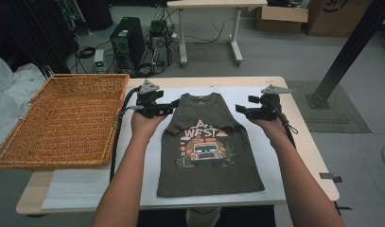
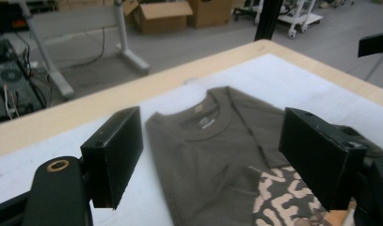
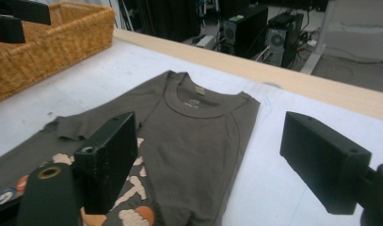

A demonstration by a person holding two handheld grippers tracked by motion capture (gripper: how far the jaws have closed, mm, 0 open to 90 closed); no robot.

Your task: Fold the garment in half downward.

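Both sleeves of the T-shirt (image 1: 210, 142) lay folded in; the left tool (image 1: 173, 107) and right tool (image 1: 238, 109) flanked its collar, jaws apart, with lengthwise folding left.

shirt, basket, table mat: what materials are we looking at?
T-shirt: soft knit fabric, likely cotton, matte olive-brown; ribbed collar and limp sleeve folds show it. The chest graphic looks printed.
Basket: woven wicker or rattan, tan, with an open weave and a braided rim.
Mat: thin white sheet, foam or felt by its matte look; hard to say which.
Table: pale wood-look top, probably laminate.
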